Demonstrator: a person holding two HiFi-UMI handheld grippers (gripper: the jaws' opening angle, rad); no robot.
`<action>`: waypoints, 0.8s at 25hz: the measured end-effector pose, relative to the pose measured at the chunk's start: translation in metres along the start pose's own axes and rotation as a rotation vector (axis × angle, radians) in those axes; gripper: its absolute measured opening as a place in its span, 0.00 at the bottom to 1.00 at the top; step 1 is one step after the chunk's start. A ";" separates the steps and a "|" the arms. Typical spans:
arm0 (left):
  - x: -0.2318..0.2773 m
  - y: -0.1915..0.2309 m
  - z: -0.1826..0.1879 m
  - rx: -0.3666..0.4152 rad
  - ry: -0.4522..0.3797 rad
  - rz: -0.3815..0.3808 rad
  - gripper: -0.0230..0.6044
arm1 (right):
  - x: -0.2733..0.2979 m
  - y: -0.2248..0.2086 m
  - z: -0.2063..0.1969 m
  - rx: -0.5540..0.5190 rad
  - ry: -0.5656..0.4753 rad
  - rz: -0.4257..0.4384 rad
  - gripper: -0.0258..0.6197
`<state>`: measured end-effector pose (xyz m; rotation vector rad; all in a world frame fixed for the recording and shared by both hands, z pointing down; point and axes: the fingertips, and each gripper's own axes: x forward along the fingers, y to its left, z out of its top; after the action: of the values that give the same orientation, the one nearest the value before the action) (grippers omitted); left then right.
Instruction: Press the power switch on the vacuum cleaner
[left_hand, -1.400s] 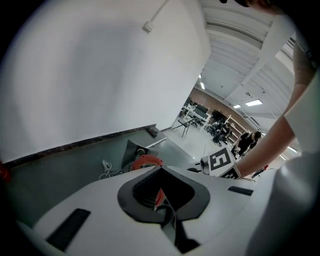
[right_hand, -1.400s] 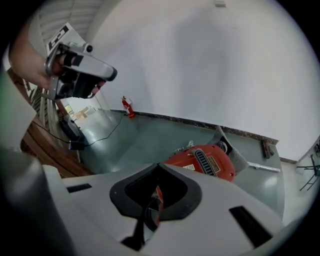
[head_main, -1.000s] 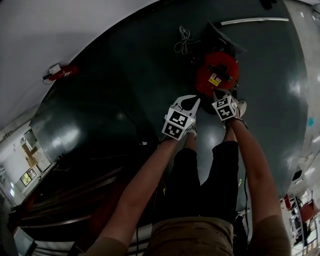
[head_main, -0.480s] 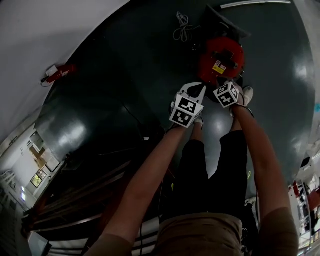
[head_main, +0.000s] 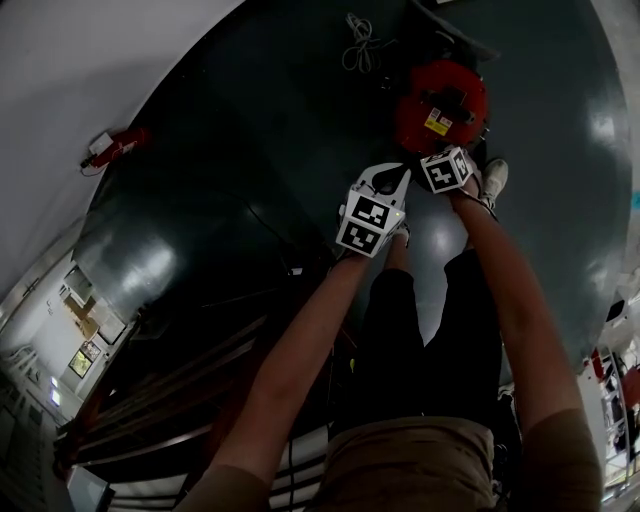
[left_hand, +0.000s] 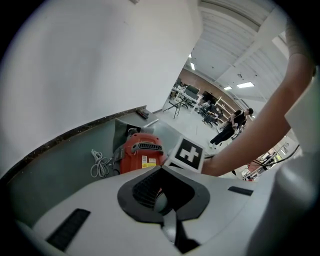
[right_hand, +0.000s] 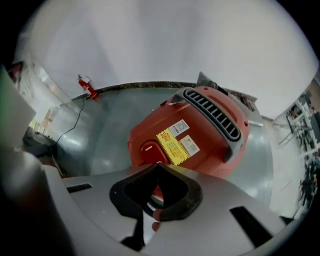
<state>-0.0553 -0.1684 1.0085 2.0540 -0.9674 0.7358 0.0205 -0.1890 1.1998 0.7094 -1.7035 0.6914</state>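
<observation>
Overhead and both gripper views share the vacuum cleaner (head_main: 440, 105).

A white cord (head_main: 358, 45) lies coiled on the dark floor (head_main: 250, 130). A red extinguisher (head_main: 118, 146) sits at the foot of the white wall (head_main: 80, 60), well apart from it. Far off, a person (left_hand: 235, 122) stands near desks (left_hand: 190, 94).

Person is wearing brown short-sleeved top (head_main: 400, 465), black trousers (head_main: 430, 340), pale shoe (head_main: 494, 180) | left gripper (left_hand: 161, 167) is showing pale grey shell (left_hand: 90, 200), black pads (left_hand: 145, 187), black-and-white marker cube (head_main: 367, 222) | right gripper (right_hand: 157, 164) is showing matching grey body, second marker cube (head_main: 445, 170)
</observation>
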 end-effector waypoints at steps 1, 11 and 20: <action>-0.003 -0.003 0.002 0.002 -0.001 -0.003 0.05 | -0.002 -0.001 0.002 0.059 0.038 0.034 0.06; -0.118 -0.061 0.109 0.007 -0.159 -0.011 0.05 | -0.225 0.039 0.066 0.072 -0.309 0.293 0.06; -0.247 -0.172 0.199 0.133 -0.258 -0.100 0.05 | -0.457 0.070 0.087 0.056 -0.575 0.311 0.06</action>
<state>-0.0155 -0.1552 0.6503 2.3378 -0.9689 0.5019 0.0091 -0.1597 0.7305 0.7338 -2.3644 0.8002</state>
